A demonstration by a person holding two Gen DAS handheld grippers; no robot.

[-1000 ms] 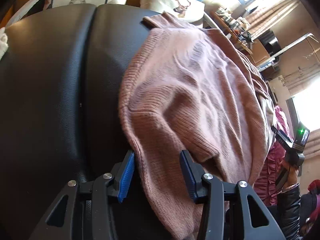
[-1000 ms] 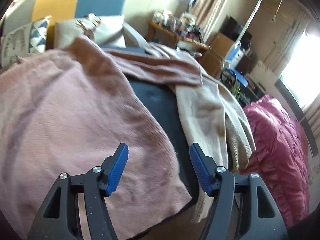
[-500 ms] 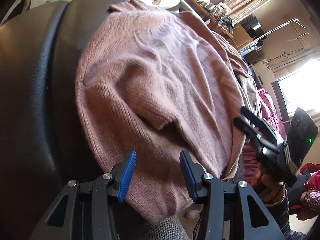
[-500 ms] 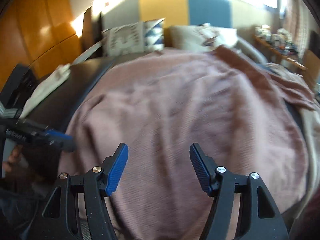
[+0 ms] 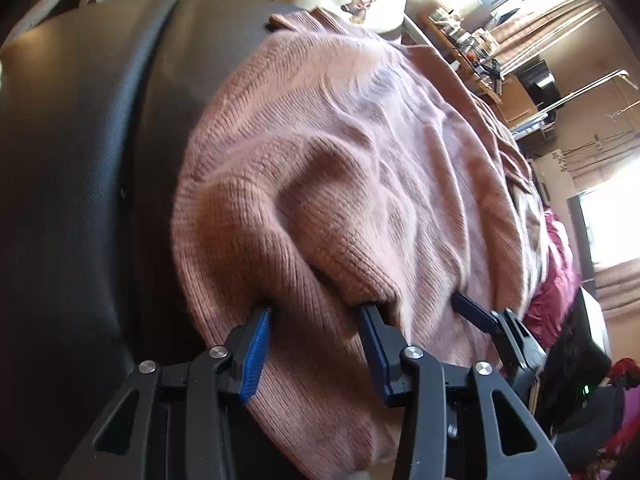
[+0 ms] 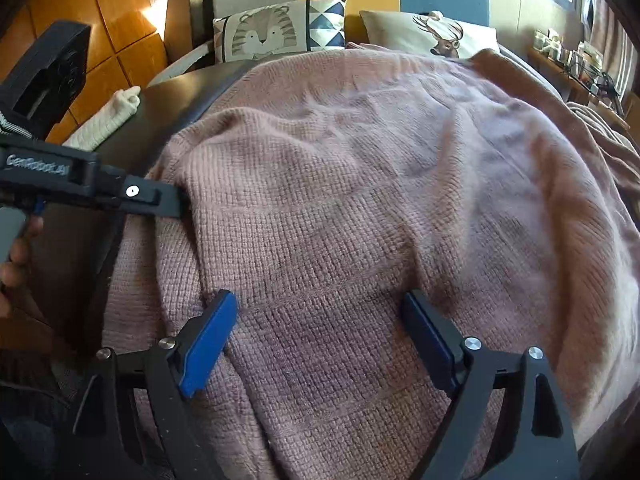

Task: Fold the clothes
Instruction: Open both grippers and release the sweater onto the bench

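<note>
I am pinching a raised fold at the near left edge of the soft, floppy pink sweater [image 5: 360, 168] spread over the dark couch [image 5: 80, 160] with my left gripper [image 5: 316, 312], while my right gripper [image 6: 320, 312] is opening over its near hem, gripping nothing.

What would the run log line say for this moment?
task: fold clothes | left tool: shut on pink sweater fold | right tool: opening over sweater hem, nothing gripped | surface: black couch
</note>
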